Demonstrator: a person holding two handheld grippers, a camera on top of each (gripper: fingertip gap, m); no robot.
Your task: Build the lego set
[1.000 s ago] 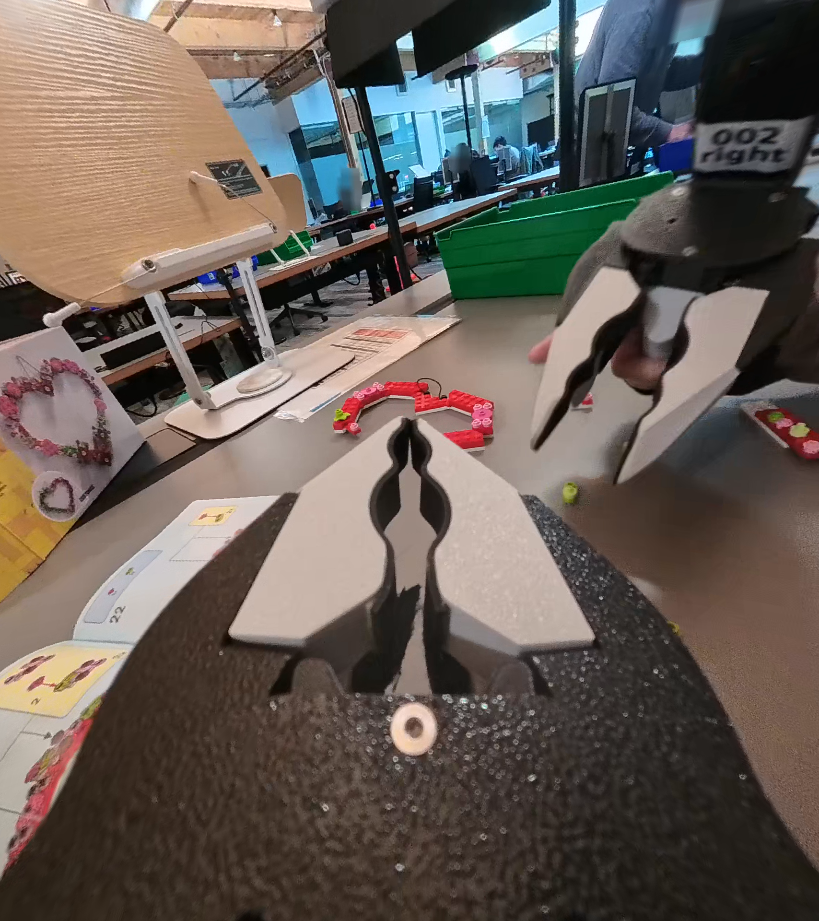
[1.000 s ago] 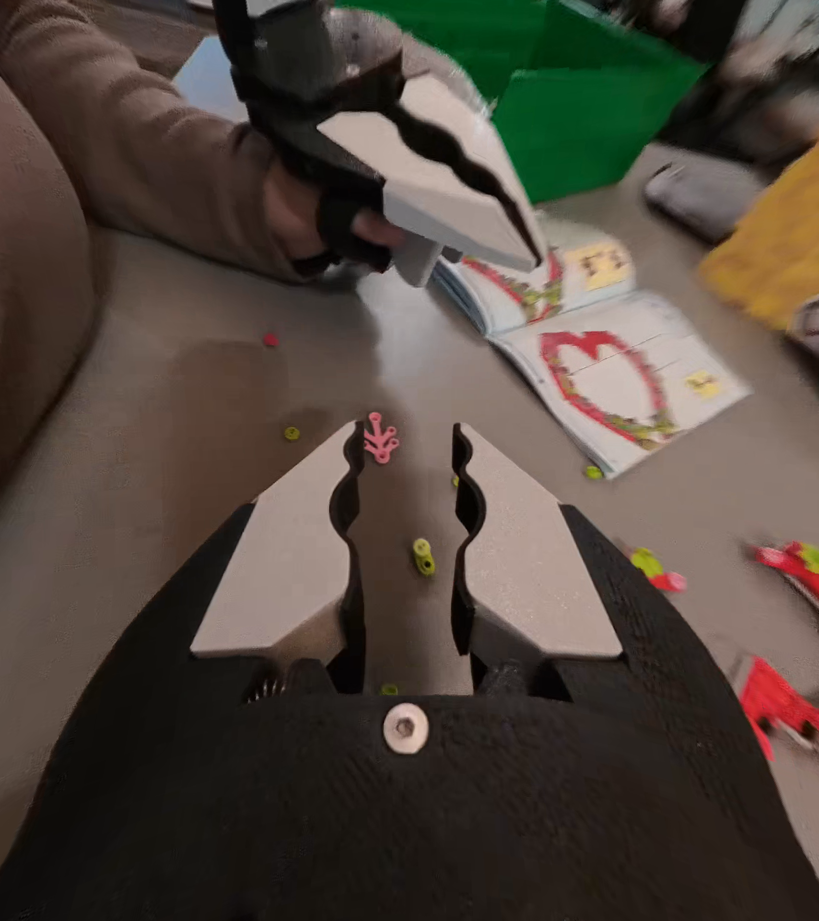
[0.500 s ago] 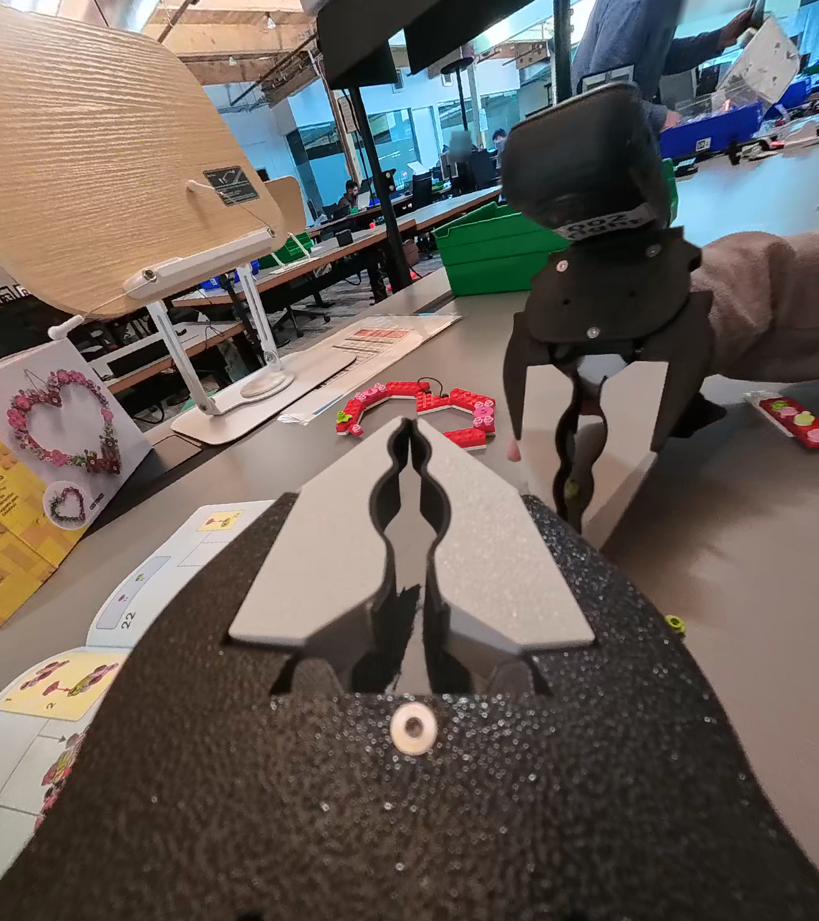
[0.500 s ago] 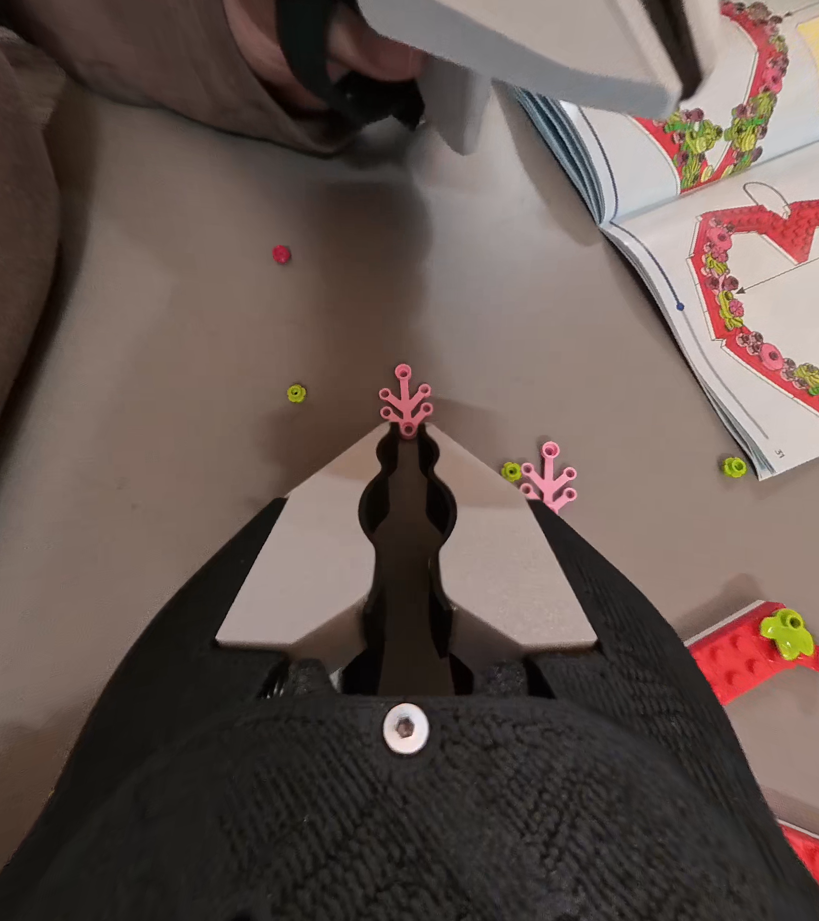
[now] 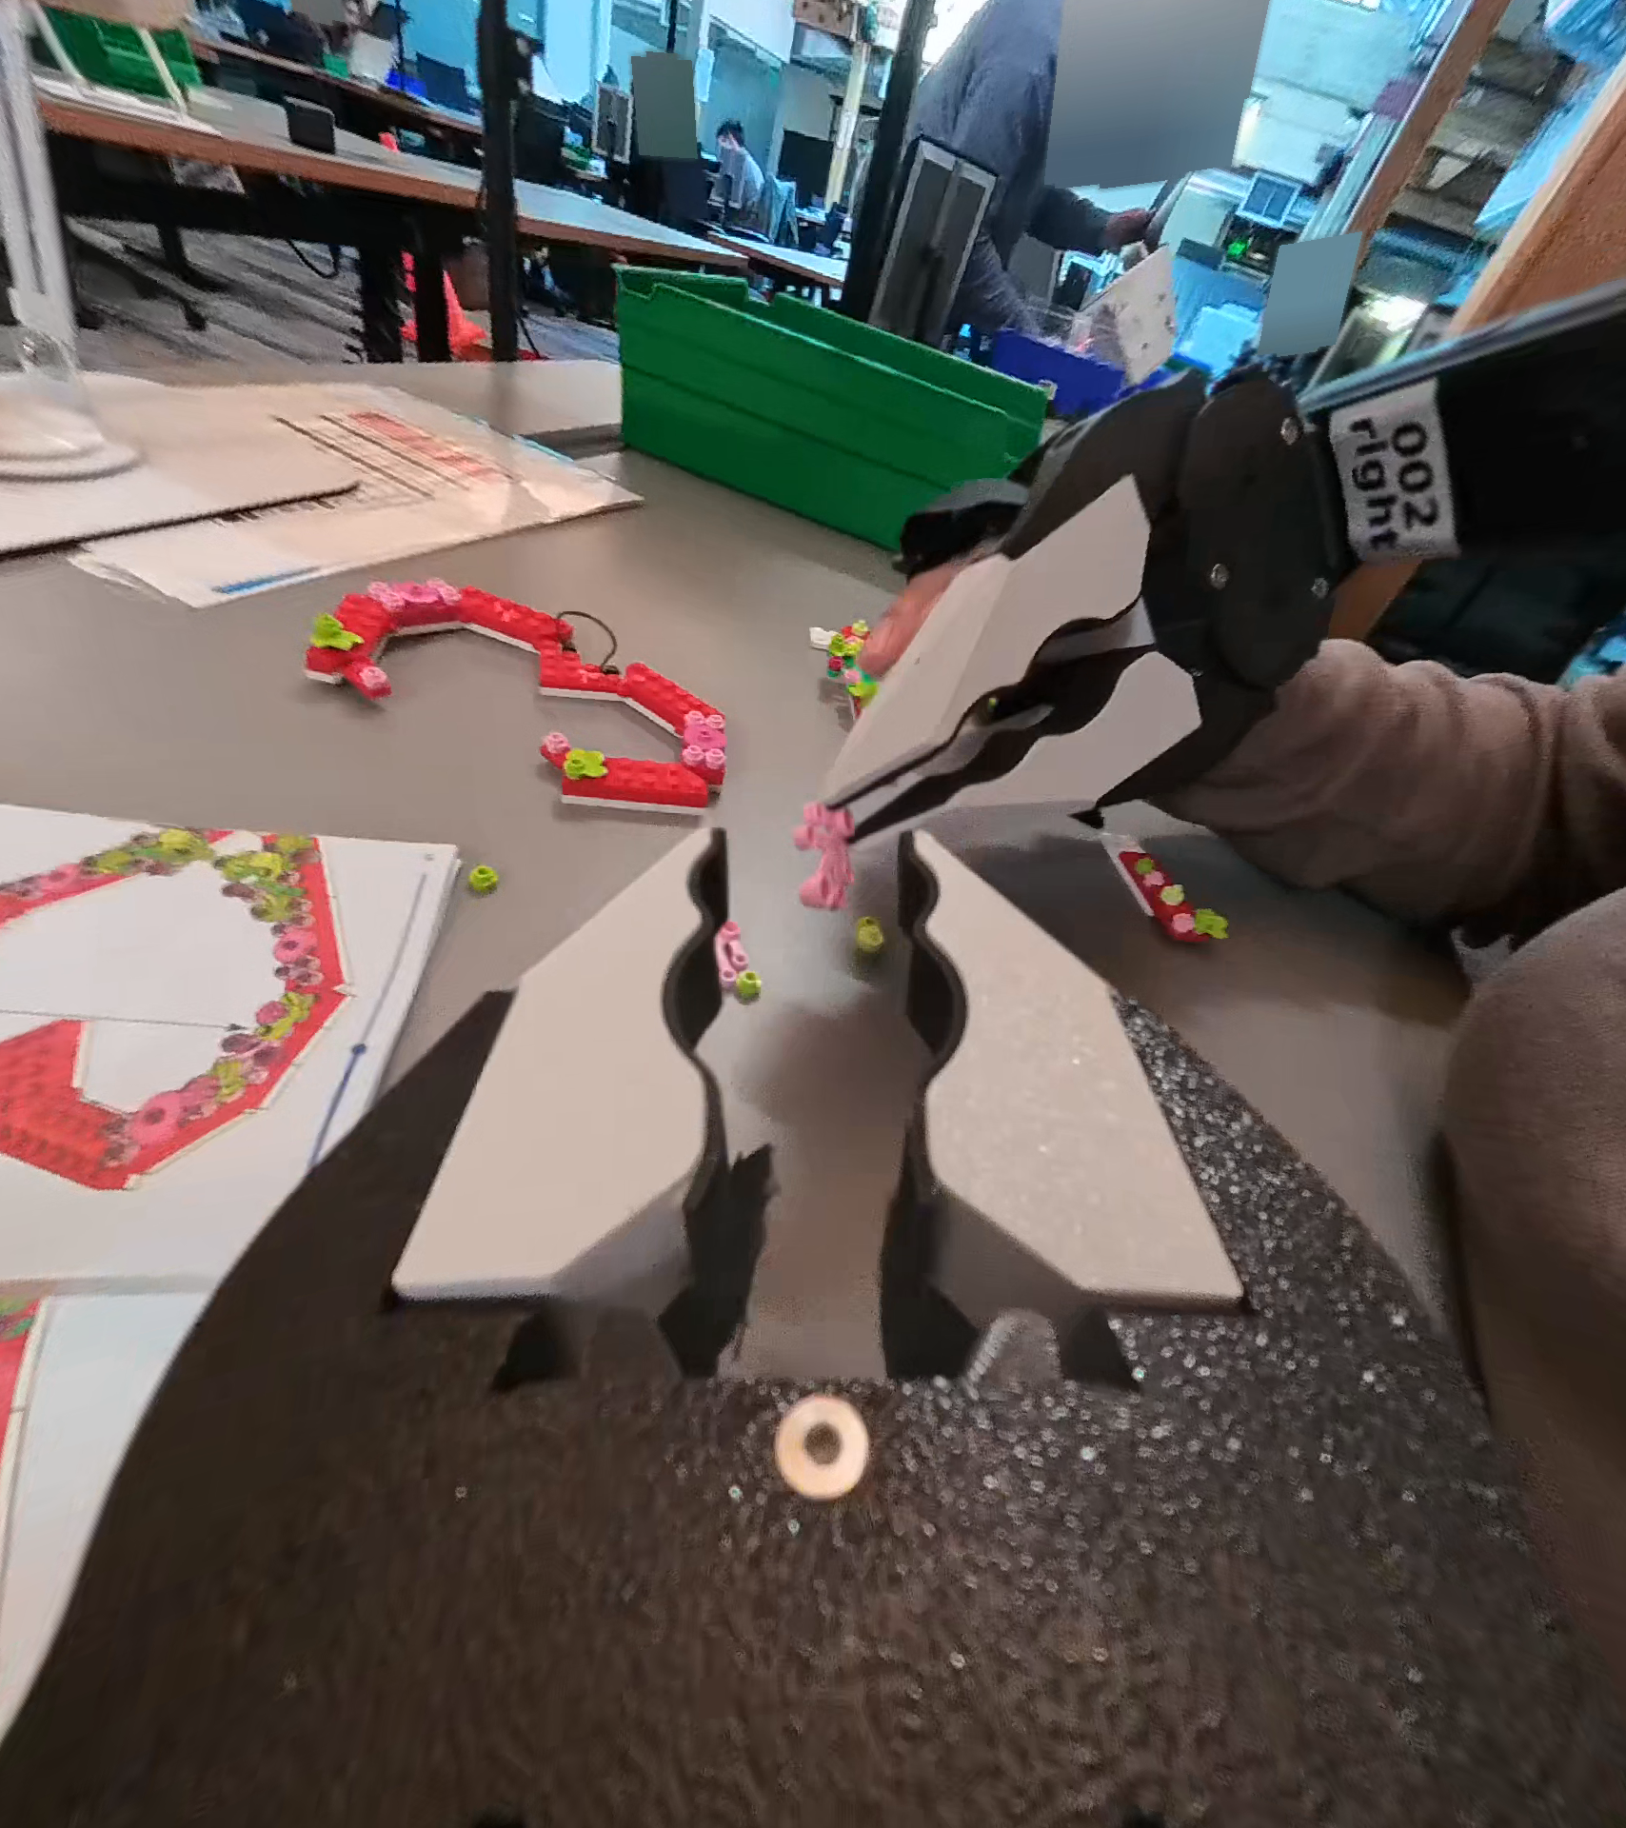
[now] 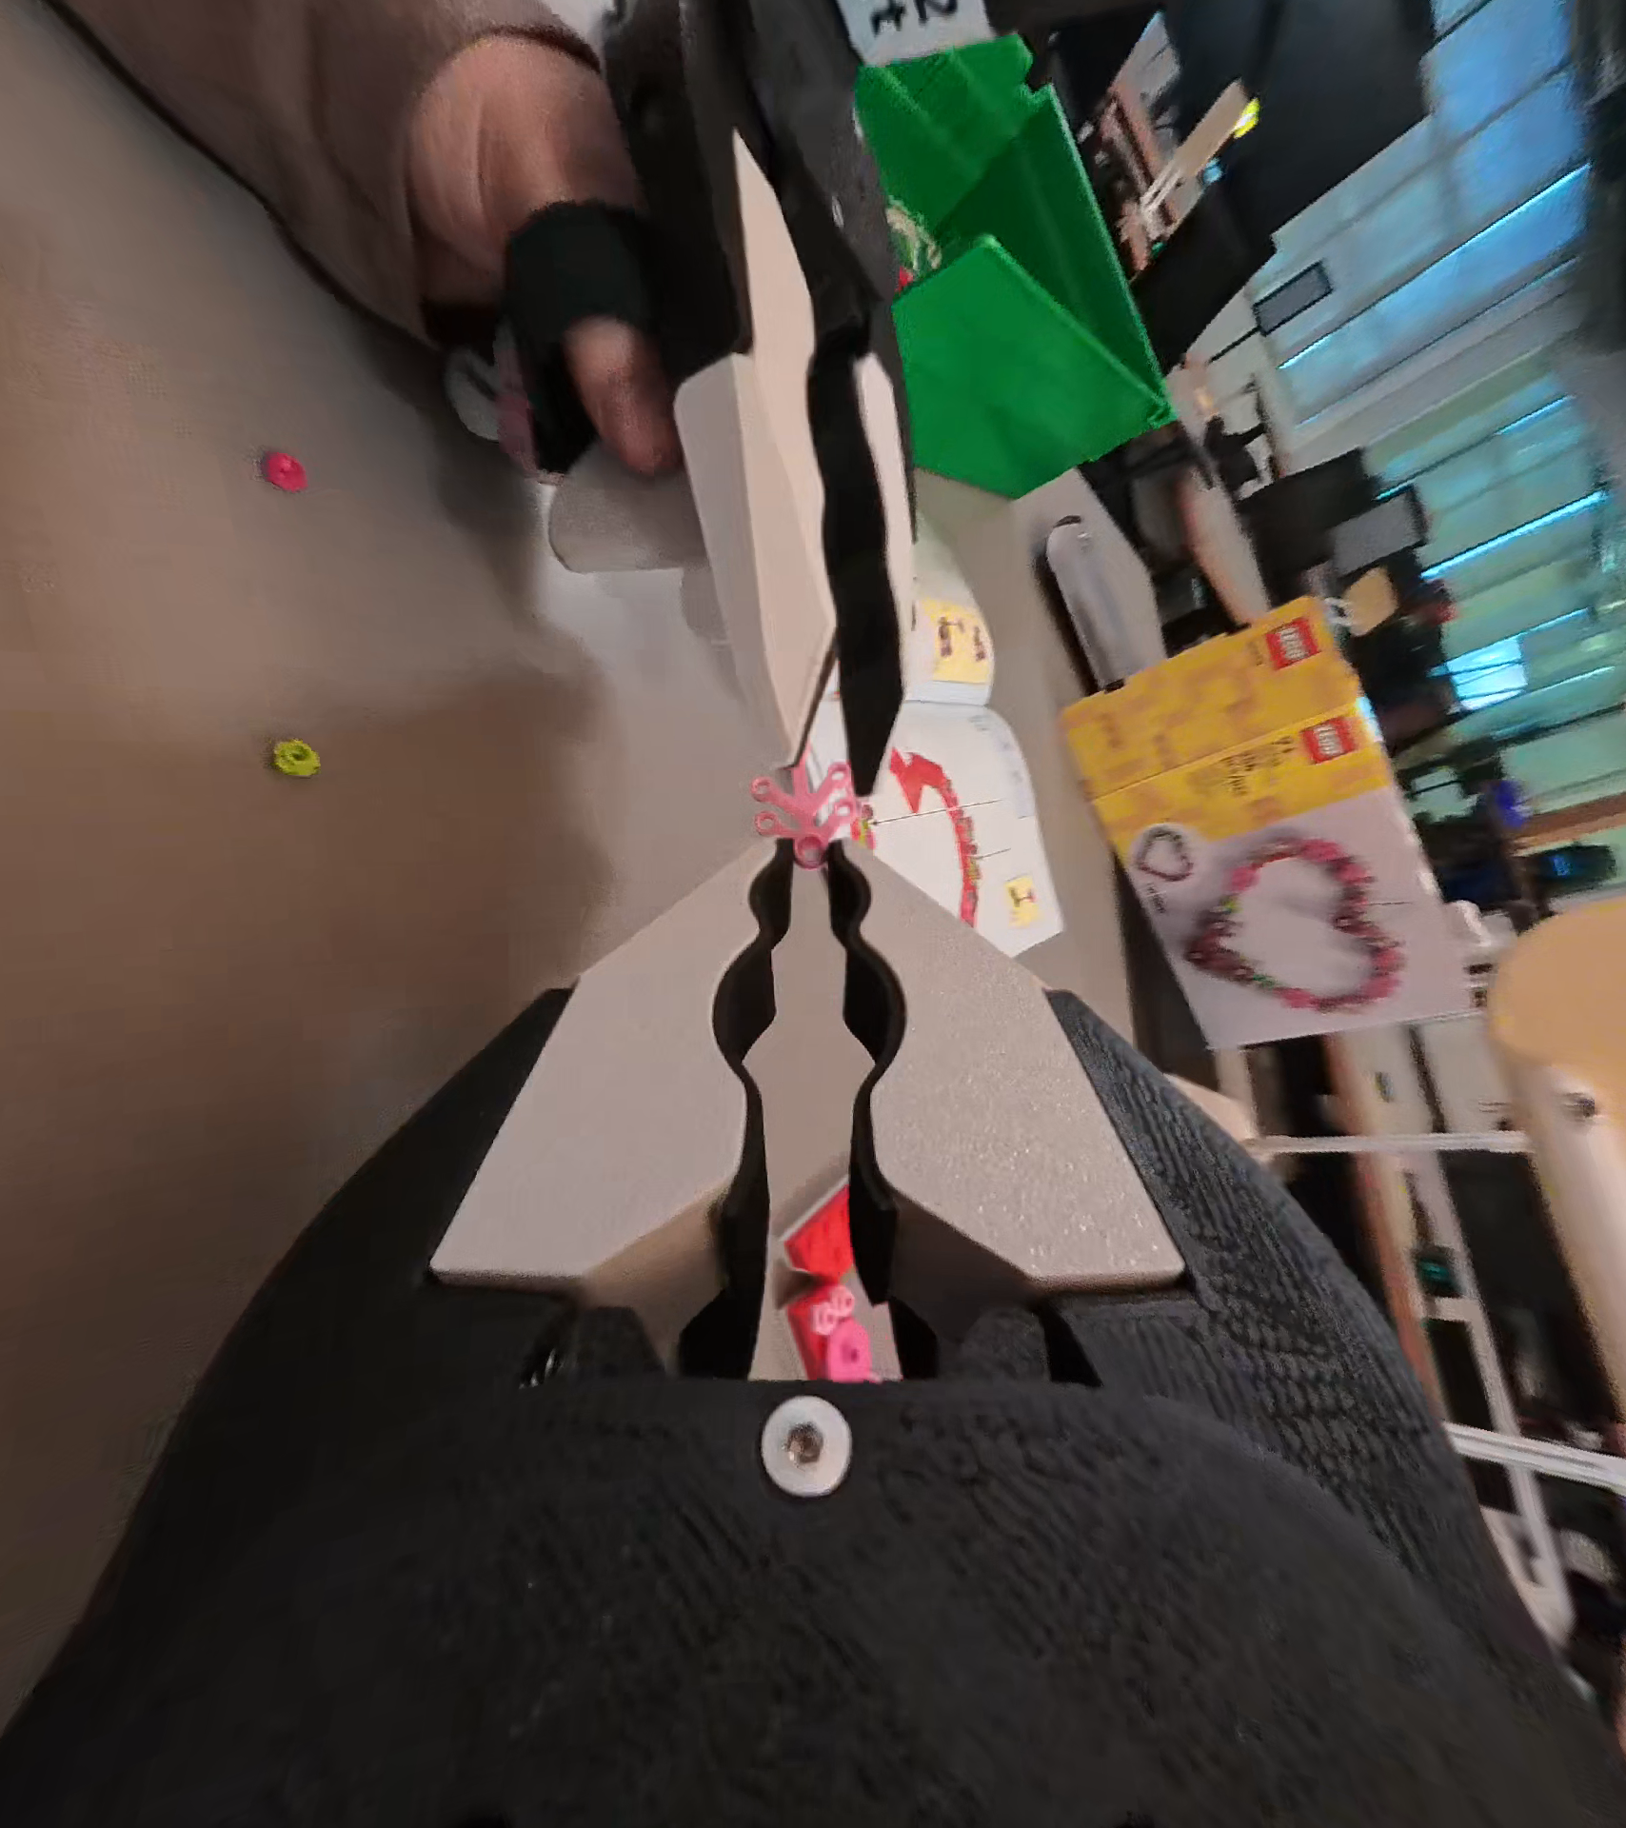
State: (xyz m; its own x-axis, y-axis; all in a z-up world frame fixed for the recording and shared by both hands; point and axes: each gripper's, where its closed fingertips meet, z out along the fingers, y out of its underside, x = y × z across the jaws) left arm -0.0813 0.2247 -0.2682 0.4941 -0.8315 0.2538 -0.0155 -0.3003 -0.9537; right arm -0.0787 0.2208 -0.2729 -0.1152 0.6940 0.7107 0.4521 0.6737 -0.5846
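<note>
My right gripper (image 6: 804, 859) is shut on a small pink branch piece (image 6: 804, 811), pinched at its stem, and holds it above the table. In the left wrist view this gripper (image 5: 839, 806) comes in from the right, with the pink piece (image 5: 824, 866) hanging at its tips. My left gripper (image 5: 809, 851) is open and empty, and the pink piece hangs just in front of its gap. The left gripper also shows side-on in the right wrist view (image 6: 834, 767). The part-built red heart frame (image 5: 641, 692) lies on the grey table beyond.
An open instruction booklet (image 5: 146, 989) lies at the left. A second pink branch (image 5: 730, 955) and lime studs (image 5: 869, 933) lie below my left fingers. A small red strip (image 5: 1170, 895) lies at the right. A green bin (image 5: 789, 425) stands behind. The yellow set box (image 6: 1284, 841) stands past the booklet. Both grippers' tips are close together, under 4 cm apart.
My right gripper has lifted the pink branch off the table, rolled onto its side and brought it to the left gripper's tips. My left gripper has opened and tilted down toward the table.
</note>
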